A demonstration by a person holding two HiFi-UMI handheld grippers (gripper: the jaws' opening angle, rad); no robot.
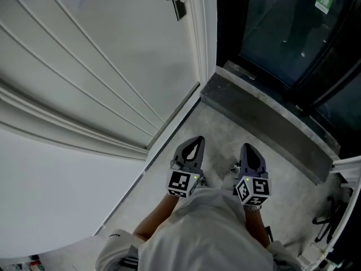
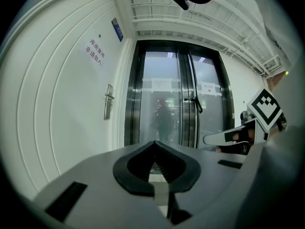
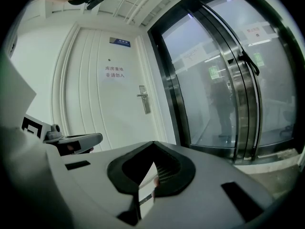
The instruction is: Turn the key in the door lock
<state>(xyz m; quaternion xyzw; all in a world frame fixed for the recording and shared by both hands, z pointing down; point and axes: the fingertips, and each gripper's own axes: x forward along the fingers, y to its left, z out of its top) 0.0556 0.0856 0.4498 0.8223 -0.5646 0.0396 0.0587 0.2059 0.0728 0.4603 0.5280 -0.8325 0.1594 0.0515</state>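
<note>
A person stands on a pale stone floor (image 1: 221, 130), facing a white panelled door (image 1: 84, 55) on their left and dark glass doors (image 3: 224, 80) on their right. The left hand-held gripper (image 2: 155, 142) and the right hand-held gripper (image 3: 153, 143) are held low and side by side, close to the person's body. Both are pointed roughly level towards the doors. Each has its jaws closed together, tips meeting. The door's lock plate (image 3: 144, 99), with its lever handle, sits on the white door's right edge, just beside the glass doors' frame and well apart from both grippers. It is too small to tell whether it has a key in it.
</note>
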